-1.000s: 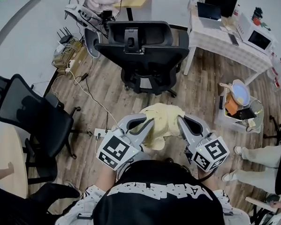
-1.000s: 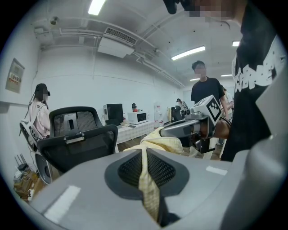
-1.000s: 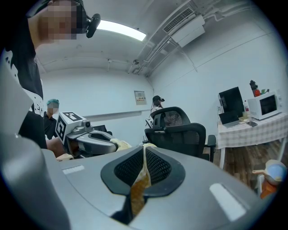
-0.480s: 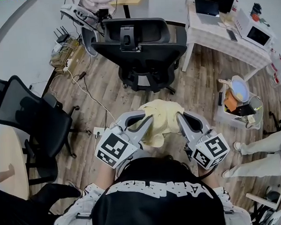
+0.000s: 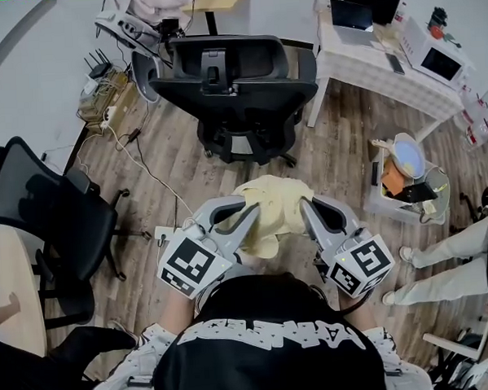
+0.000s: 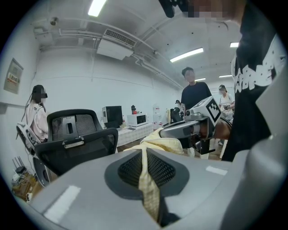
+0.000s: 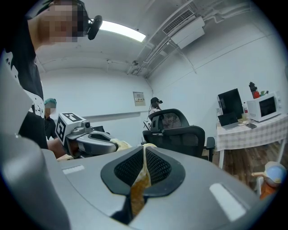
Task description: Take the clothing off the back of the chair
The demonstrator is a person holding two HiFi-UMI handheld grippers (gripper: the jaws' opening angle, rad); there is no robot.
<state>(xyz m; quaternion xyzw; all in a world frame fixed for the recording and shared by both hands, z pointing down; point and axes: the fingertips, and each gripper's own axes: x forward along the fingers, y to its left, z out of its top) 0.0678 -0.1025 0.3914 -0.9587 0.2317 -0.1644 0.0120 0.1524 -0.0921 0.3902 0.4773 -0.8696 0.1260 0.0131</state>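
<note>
A pale yellow garment [image 5: 271,213] hangs bunched in the air between my two grippers, in front of the person's chest. My left gripper [image 5: 252,216] is shut on its left side, with cloth pinched between the jaws [image 6: 146,179]. My right gripper [image 5: 306,211] is shut on its right side, a yellow fold caught in its jaws [image 7: 140,177]. The black office chair [image 5: 232,89] stands ahead on the wooden floor, its back bare and turned toward me, apart from the garment.
A second black chair [image 5: 49,212] stands at the left. Cables and a router [image 5: 100,87] lie by the wall. A white table [image 5: 384,69] with laptop and microwave is at the right, a bin [image 5: 410,181] below it. A person's legs [image 5: 451,257] are at far right.
The whole view has shifted slightly; the chair ahead sits a little further left and higher in the picture. Both grippers keep their hold on the yellow garment.
</note>
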